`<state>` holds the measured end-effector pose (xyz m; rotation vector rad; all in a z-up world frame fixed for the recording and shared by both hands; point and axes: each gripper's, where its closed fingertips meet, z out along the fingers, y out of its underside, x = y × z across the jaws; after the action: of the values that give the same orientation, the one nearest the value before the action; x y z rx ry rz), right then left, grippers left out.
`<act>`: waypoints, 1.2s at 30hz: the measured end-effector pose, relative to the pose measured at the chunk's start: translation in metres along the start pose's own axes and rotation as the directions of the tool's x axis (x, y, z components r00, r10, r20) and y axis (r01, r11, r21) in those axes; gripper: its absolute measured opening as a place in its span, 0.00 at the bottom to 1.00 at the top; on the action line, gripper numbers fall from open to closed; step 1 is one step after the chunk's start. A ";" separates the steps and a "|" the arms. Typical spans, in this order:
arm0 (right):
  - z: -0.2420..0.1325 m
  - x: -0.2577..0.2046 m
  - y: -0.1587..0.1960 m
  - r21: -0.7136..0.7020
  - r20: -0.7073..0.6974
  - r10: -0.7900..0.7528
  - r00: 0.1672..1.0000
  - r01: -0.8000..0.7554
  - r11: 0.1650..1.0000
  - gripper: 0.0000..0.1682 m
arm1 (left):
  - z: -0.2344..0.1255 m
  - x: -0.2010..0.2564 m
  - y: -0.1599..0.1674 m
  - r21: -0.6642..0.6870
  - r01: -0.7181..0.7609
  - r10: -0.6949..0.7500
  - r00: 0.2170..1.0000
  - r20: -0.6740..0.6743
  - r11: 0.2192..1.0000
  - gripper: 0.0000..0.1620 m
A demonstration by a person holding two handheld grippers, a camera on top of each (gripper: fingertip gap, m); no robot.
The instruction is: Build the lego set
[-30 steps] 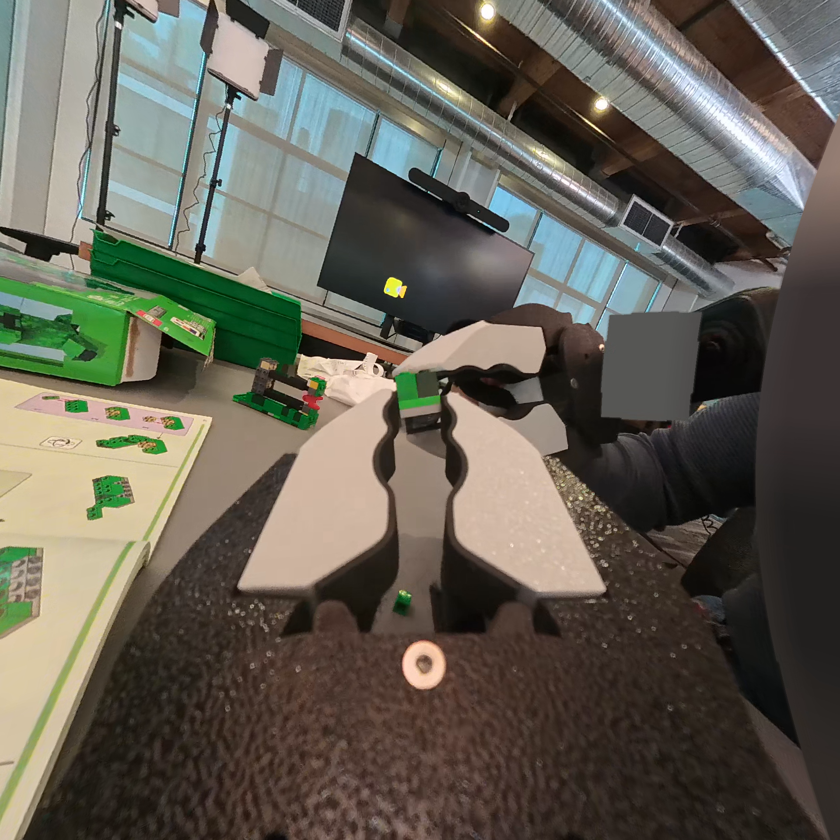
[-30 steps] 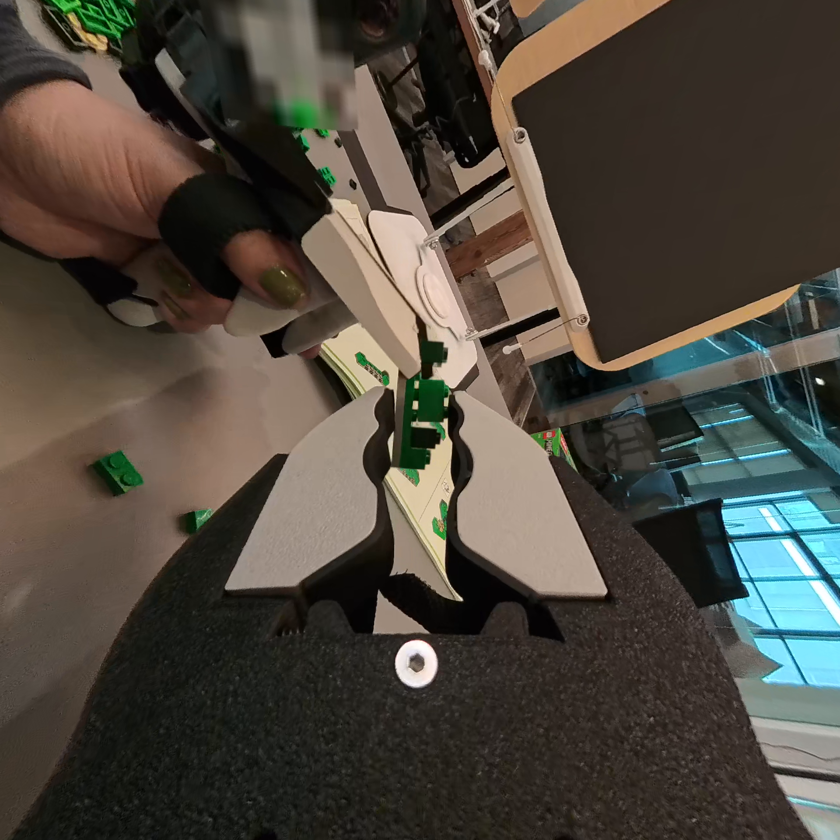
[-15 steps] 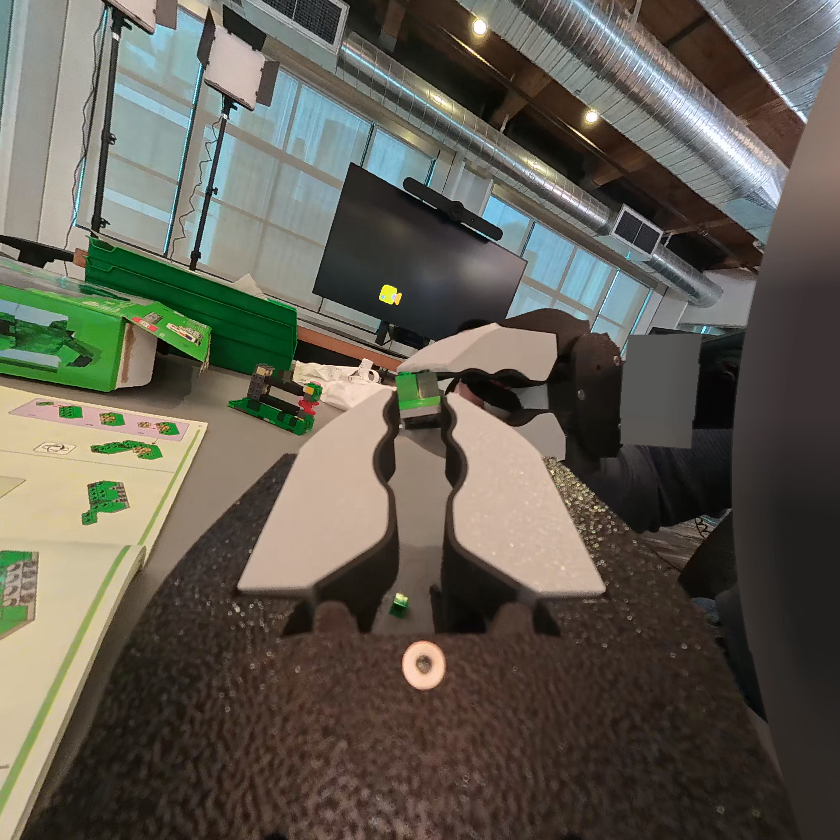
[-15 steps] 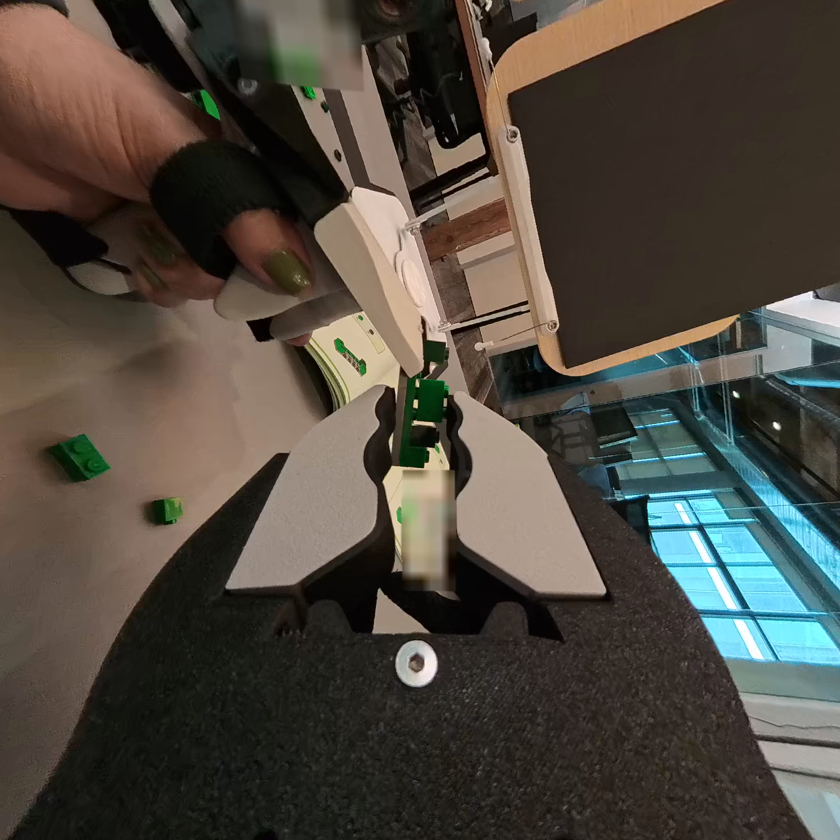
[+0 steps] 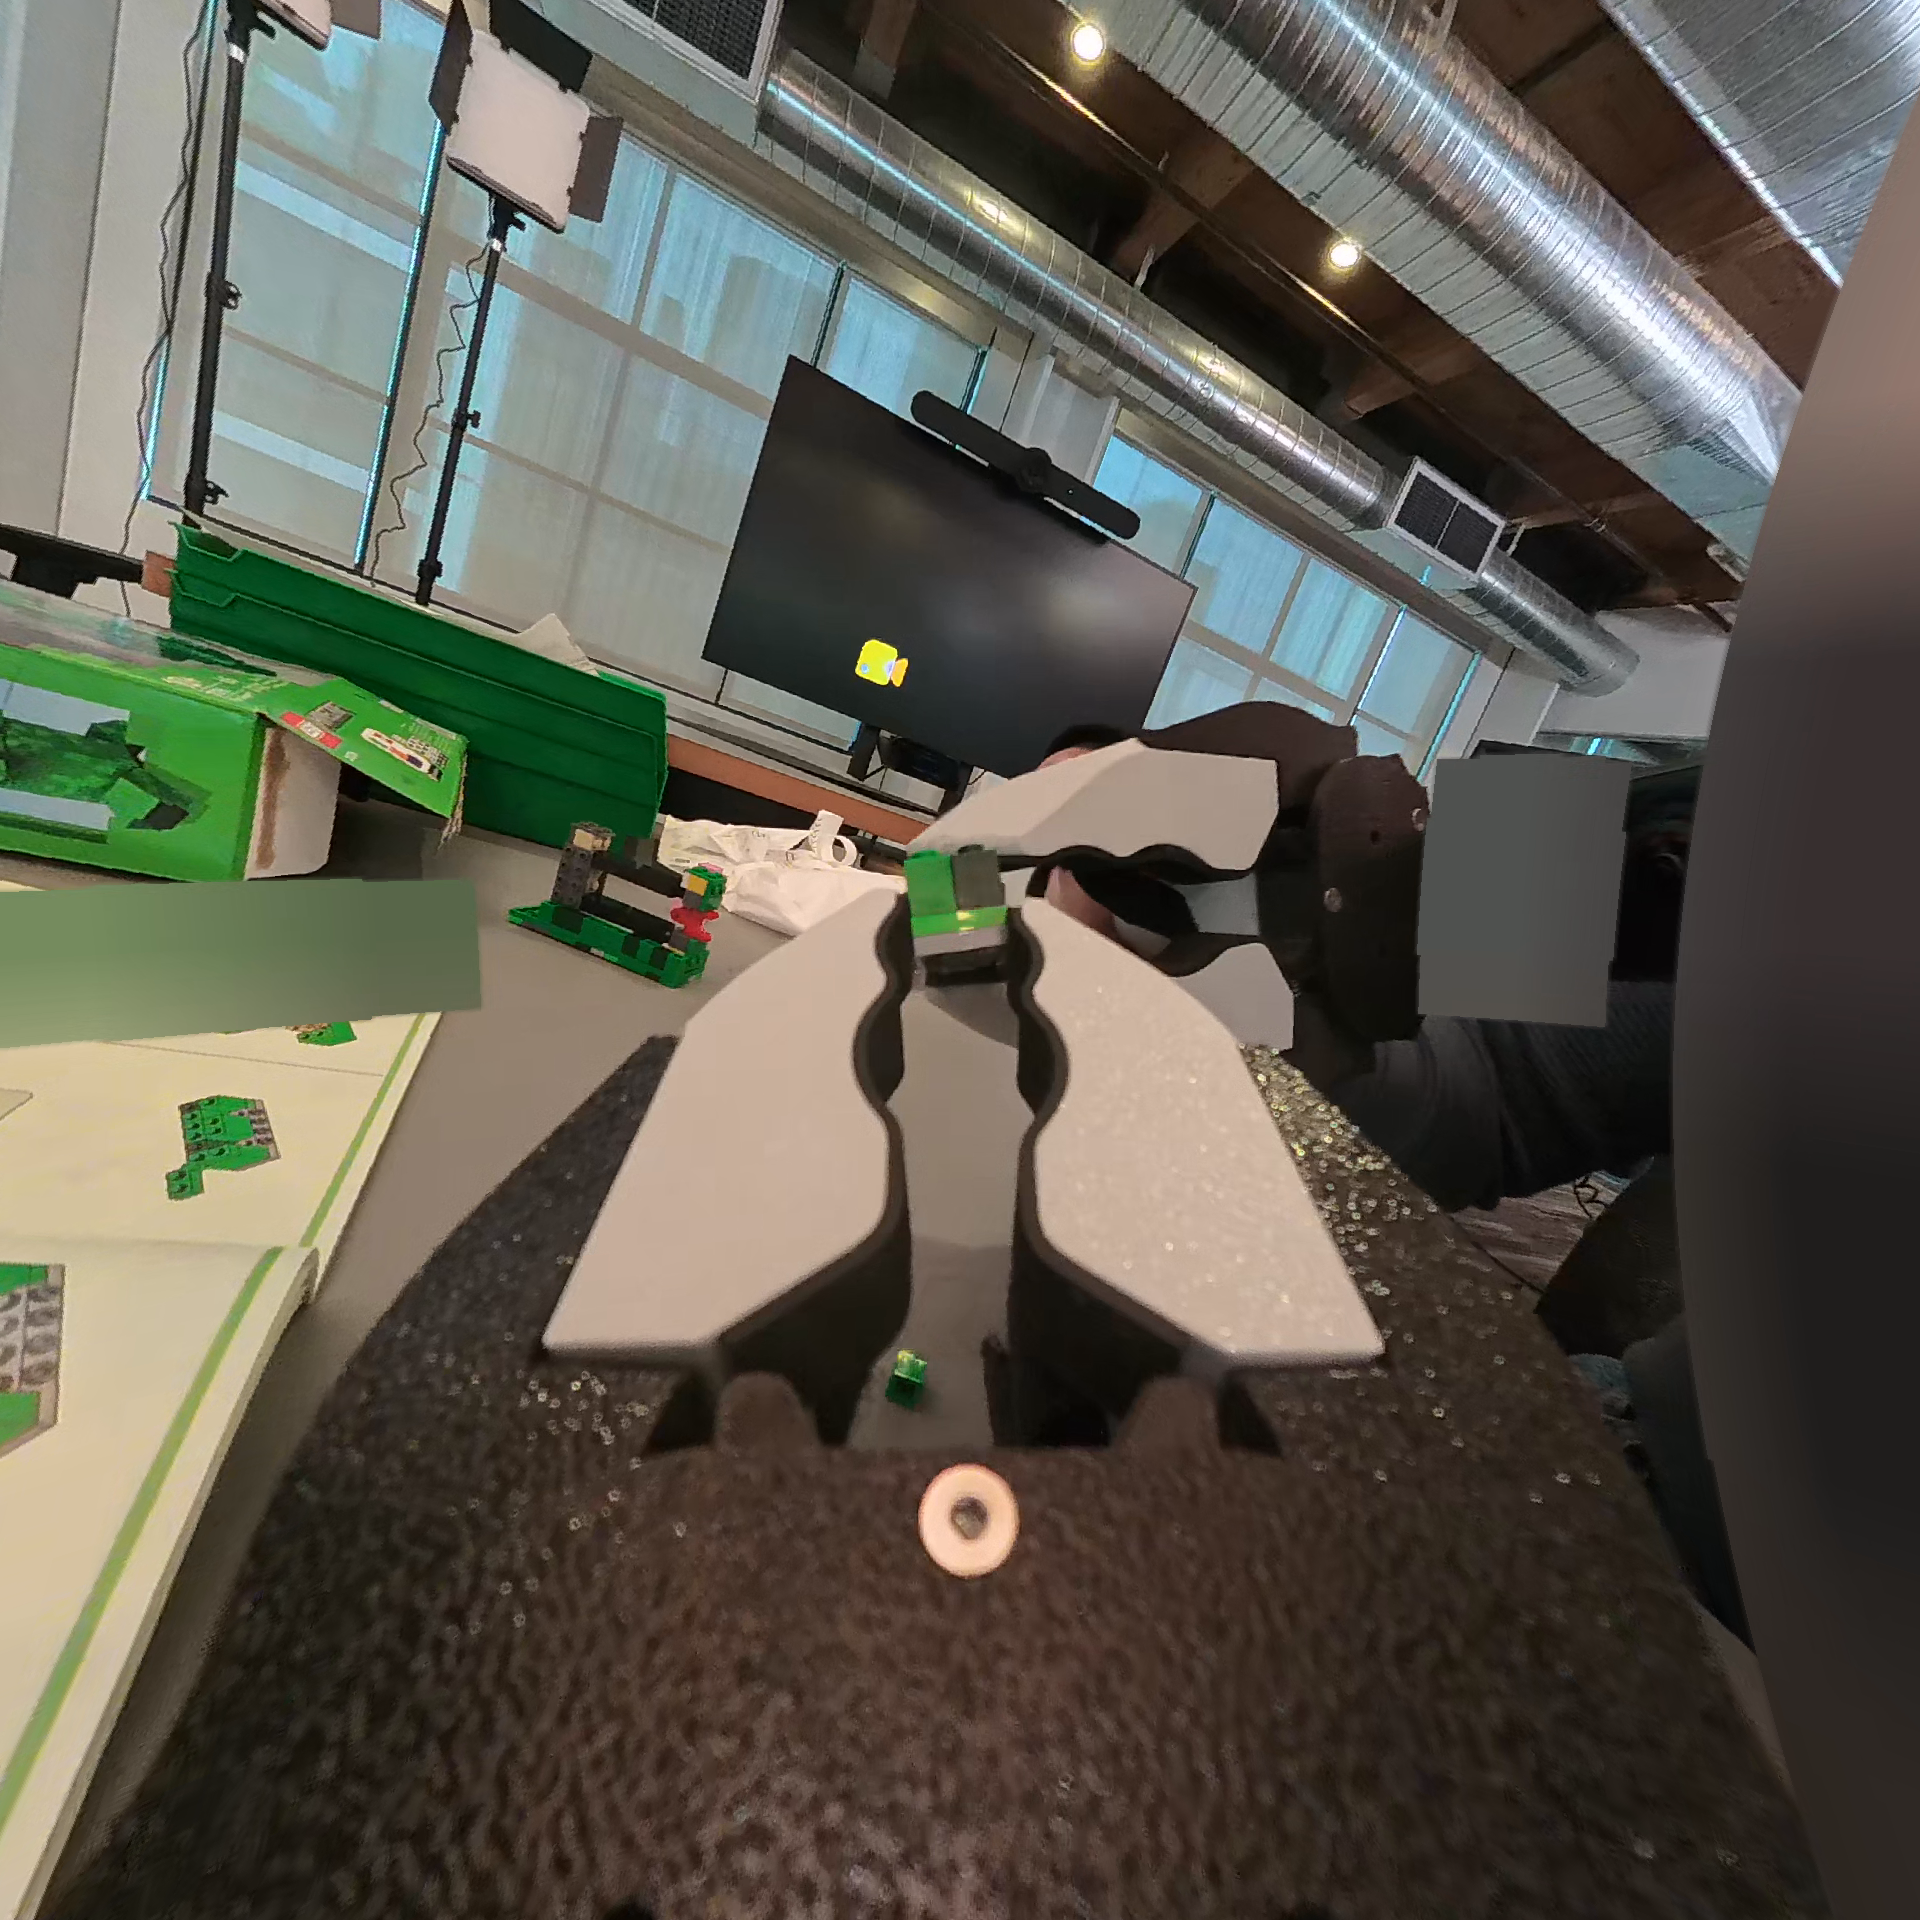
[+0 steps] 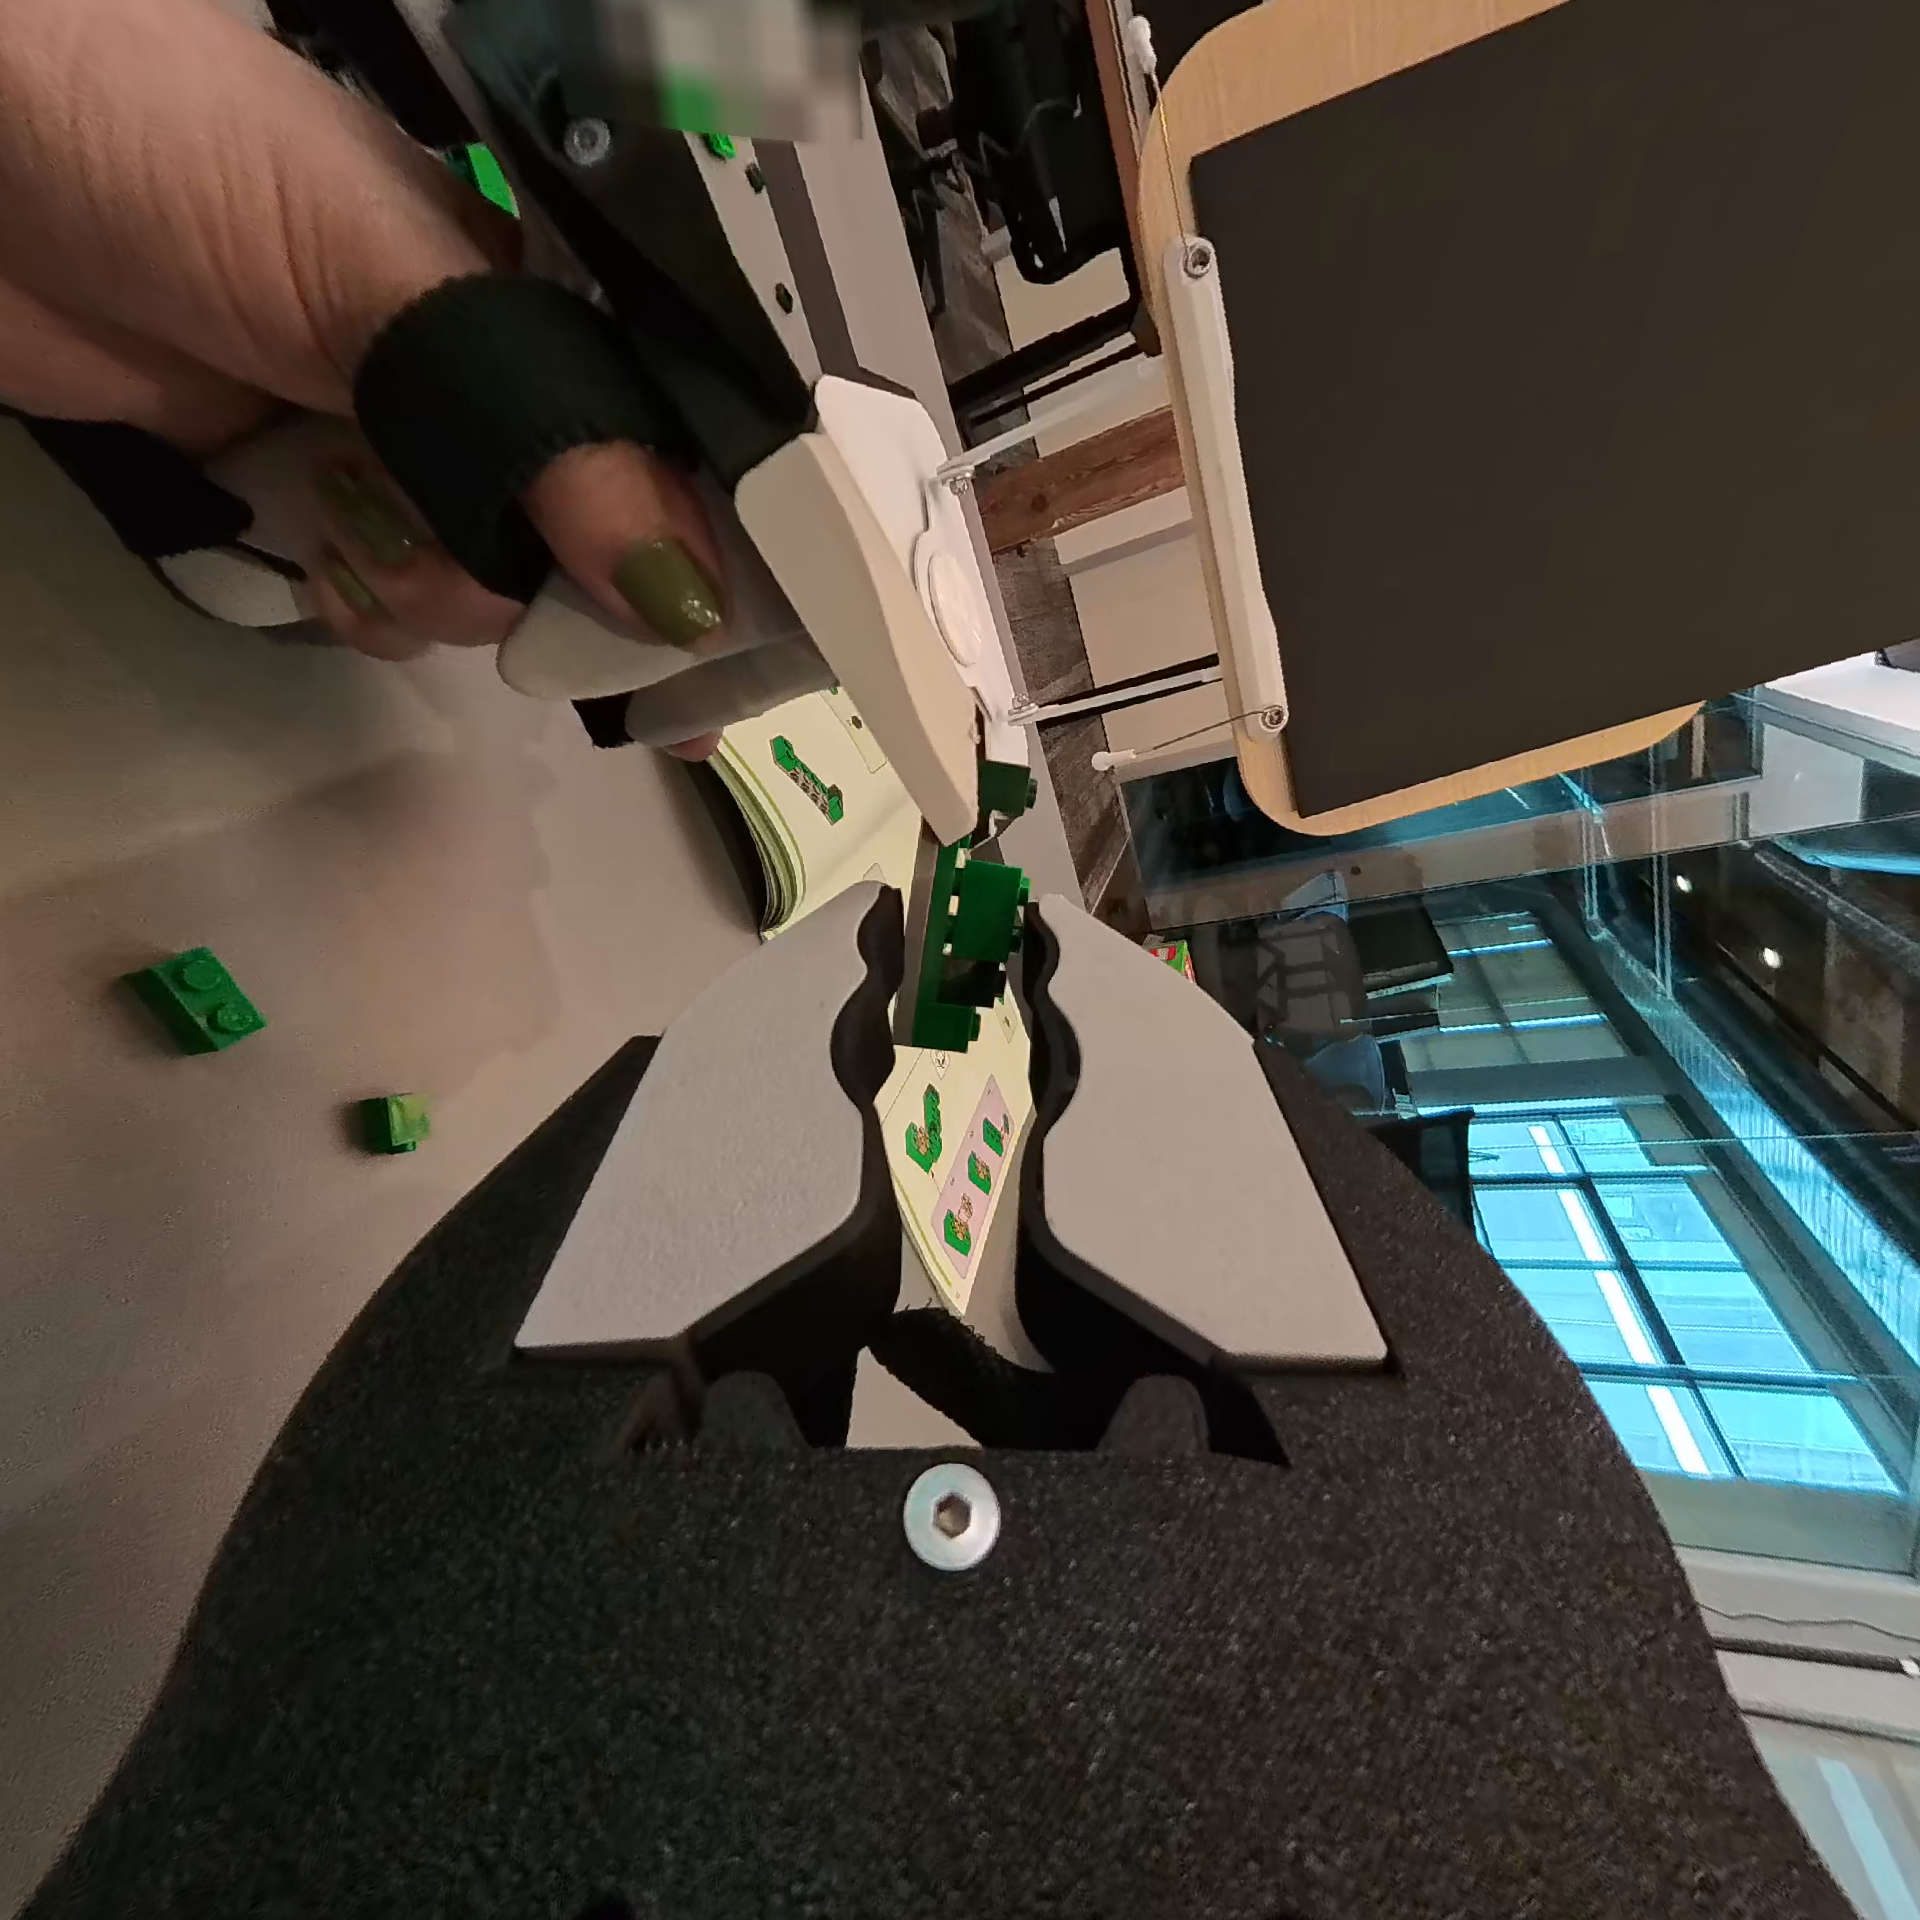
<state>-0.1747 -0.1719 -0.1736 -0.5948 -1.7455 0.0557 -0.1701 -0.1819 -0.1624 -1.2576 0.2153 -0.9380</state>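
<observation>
My left gripper (image 5: pixel 956 914) is shut on a small green and grey lego assembly (image 5: pixel 954 904), held up above the grey table (image 5: pixel 582 997). My right gripper (image 5: pixel 1023 868) comes in from the right and meets the same assembly at its top. In the right wrist view my right gripper (image 6: pixel 961 920) is shut on the green plates of the assembly (image 6: pixel 966 935). The left gripper's white fingers (image 6: pixel 873 623), held by a person's hand (image 6: pixel 208 312), press on the assembly's far end.
A partly built green and black model (image 5: pixel 623 920) stands on the table. An open instruction booklet (image 5: pixel 208 1143), a green box (image 5: pixel 156 769), green bins (image 5: pixel 468 675) and white bags (image 5: pixel 790 873) lie around. Loose green bricks (image 6: pixel 197 1003) (image 6: pixel 395 1122) (image 5: pixel 907 1387) lie on the table. Both grippers' tips are close together, under 4 cm apart.
Both grippers stay shut on the assembly. They have shifted and tilted a little together, so the background and the loose bricks have slid in both views.
</observation>
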 end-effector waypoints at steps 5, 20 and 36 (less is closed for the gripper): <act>-0.001 -0.002 0.000 -0.009 0.037 0.033 0.999 -0.033 0.999 0.13 | 0.000 0.003 0.001 -0.005 -0.024 0.023 1.000 -0.005 1.000 0.10; 0.000 0.000 0.004 -0.095 -0.073 -0.092 0.993 0.085 0.992 0.11 | 0.001 -0.001 0.001 -0.010 -0.031 0.031 0.999 0.037 0.999 0.10; 0.004 0.000 0.003 -0.070 -0.109 -0.060 0.992 0.052 0.996 0.12 | 0.002 -0.004 0.003 -0.021 -0.007 0.008 0.999 0.051 1.000 0.10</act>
<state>-0.1776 -0.1680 -0.1758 -0.5870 -1.6603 -0.0743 -0.1704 -0.1778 -0.1660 -1.2974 0.1901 -0.8979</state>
